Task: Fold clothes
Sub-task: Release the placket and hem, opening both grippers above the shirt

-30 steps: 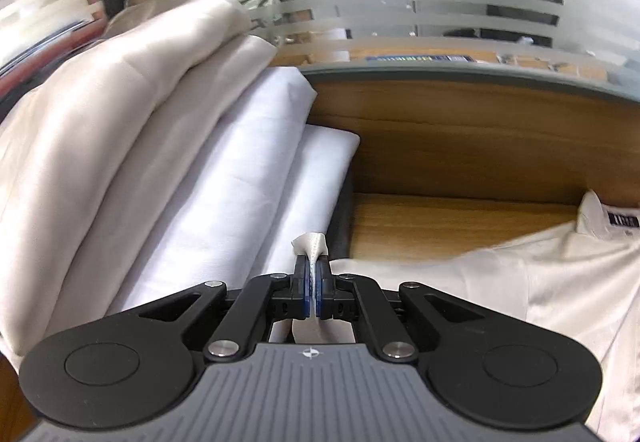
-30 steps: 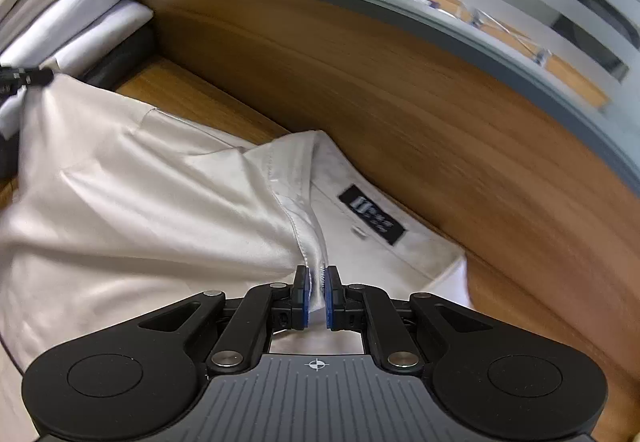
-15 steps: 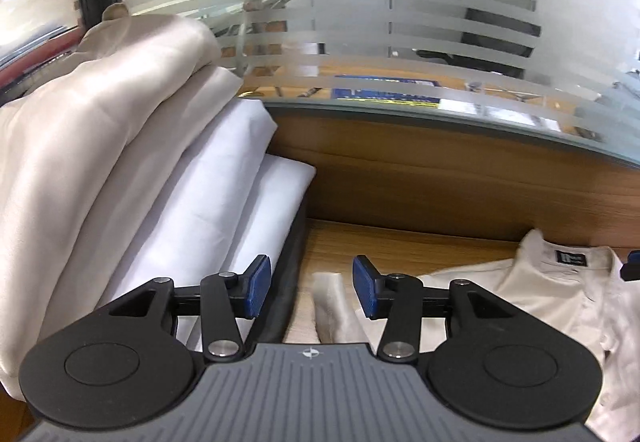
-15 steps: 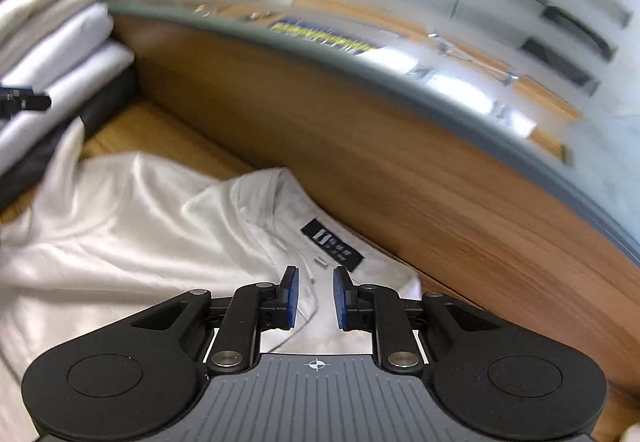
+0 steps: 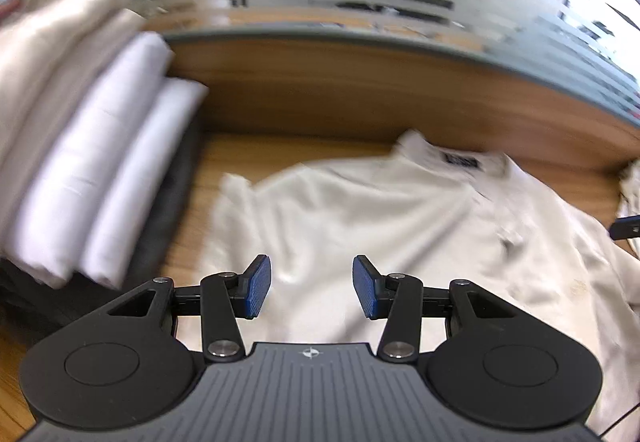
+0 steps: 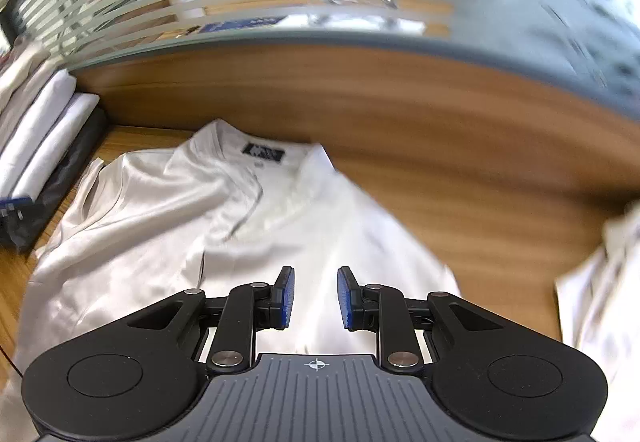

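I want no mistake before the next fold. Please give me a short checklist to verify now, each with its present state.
1. Left gripper free of cloth: ok, jaws apart, nothing between the pads.
2. Right gripper free of cloth: ok, jaws are opening, nothing between them.
3. Cream shirt lying on the wooden table, collar label at the far side: ok.
4. Shirt smooth enough to fold: not ok, creases show near the collar and the left shoulder.
5. Folded stack apart from the shirt: ok in the left view, a strip of wood shows between them.
6. Lower hem and sleeves laid flat: cannot tell, both are hidden behind the grippers.
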Available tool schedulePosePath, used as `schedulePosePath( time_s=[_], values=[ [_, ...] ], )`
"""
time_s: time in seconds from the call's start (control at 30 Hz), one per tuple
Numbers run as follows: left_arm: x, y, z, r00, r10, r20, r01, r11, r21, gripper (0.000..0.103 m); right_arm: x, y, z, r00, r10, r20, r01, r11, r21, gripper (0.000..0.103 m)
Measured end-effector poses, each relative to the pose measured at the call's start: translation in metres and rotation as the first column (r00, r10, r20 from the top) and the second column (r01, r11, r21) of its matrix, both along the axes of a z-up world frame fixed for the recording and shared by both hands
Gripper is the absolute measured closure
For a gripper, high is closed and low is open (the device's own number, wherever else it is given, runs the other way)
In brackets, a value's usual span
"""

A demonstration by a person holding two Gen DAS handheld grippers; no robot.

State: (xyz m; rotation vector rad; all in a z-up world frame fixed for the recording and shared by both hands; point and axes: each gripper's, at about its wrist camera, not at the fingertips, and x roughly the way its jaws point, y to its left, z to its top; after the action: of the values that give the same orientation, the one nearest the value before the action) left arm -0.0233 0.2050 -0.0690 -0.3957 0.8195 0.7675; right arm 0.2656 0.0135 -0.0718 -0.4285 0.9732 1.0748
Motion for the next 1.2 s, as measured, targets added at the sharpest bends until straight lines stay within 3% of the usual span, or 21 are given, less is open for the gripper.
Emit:
schedulePosePath(
  time_s=[0.23, 0.47, 0.8, 1.03, 1.13, 1.2],
  values=[
    [0.022, -0.031, -0.006, 0.995, -0.095, 0.012, 0.096, 0.995, -0.04, 0.052, -0.018, -0.021, -0.007, 0.999, -0.01, -0.04, 0.01, 1.0, -0.004, 0.077],
    [0.039, -0.051, -0.009, 0.989, -0.15, 0.015, 0.15, 0.987, -0.053, 0.052, -0.038, -0.016, -0.01, 0.997, 0.026, -0.069, -0.025, 1.0, 0.015, 0.077],
    [0.056, -0.074, -0.026, 0.974, -0.226, 0.006, 0.226, 0.971, -0.073, 0.052, -0.055, 0.049, -0.02, 0.992, 0.119, -0.033, -0.118, 0.993, 0.013, 0.071],
    [0.066, -0.081, -0.041, 0.965, -0.261, -0.002, 0.259, 0.961, -0.094, 0.052, -0.054, 0.108, -0.046, 0.988, 0.155, 0.007, -0.155, 0.987, -0.049, 0.069],
    [0.069, -0.08, -0.045, 0.964, -0.265, 0.002, 0.264, 0.959, -0.103, 0.052, -0.059, 0.123, -0.058, 0.978, 0.204, 0.038, -0.2, 0.976, -0.089, 0.058],
    [0.071, -0.079, -0.046, 0.964, -0.265, 0.006, 0.264, 0.958, -0.107, 0.052, -0.063, 0.129, -0.065, 0.971, 0.232, 0.055, -0.224, 0.967, -0.125, 0.059]
  ],
)
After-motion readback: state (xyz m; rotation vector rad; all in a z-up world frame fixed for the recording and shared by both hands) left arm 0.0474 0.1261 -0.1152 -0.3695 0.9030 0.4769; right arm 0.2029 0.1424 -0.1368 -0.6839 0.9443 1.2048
